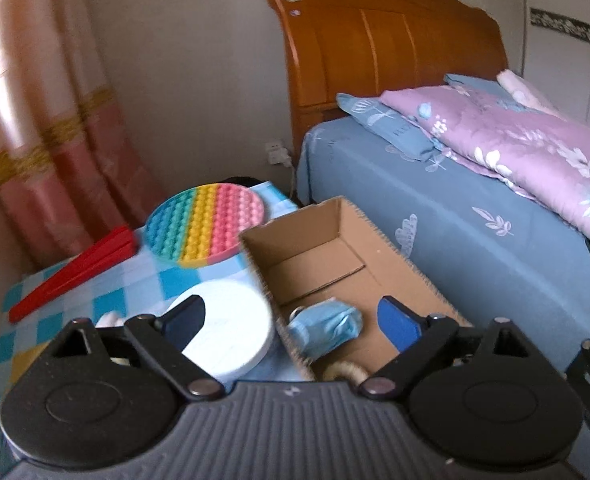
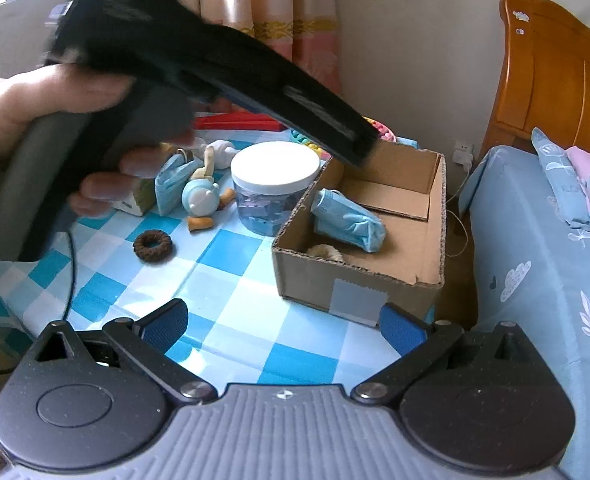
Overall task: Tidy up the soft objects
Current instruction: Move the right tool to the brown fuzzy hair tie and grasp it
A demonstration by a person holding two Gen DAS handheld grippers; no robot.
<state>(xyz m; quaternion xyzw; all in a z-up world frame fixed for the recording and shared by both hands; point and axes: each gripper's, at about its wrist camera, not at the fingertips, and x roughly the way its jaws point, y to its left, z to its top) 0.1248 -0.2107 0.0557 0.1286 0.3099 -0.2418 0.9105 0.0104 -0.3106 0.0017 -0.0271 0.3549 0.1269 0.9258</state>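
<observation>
My left gripper (image 1: 291,316) hangs open over the near end of a cardboard box (image 1: 375,240). A crumpled blue face mask (image 1: 327,328) lies loose on the box floor below its fingers, touched by neither pad. A beige scrunchie (image 1: 345,372) lies beside the mask. In the right wrist view the same box (image 2: 375,280) holds the mask (image 2: 347,220) and the scrunchie (image 2: 327,252). On the checked tablecloth lie a brown scrunchie (image 2: 153,245), a second blue mask (image 2: 171,184) and a small blue-and-white soft toy (image 2: 201,196). My right gripper (image 2: 283,316) stands open and empty above the cloth, in front of the box.
A white-lidded jar (image 2: 275,168) stands against the box's left wall. A rainbow bubble mat (image 1: 205,224) and a red folded item (image 1: 75,272) lie at the table's far side. A hand (image 2: 55,96) holds the left gripper. The bed (image 1: 455,220) borders the table on the right.
</observation>
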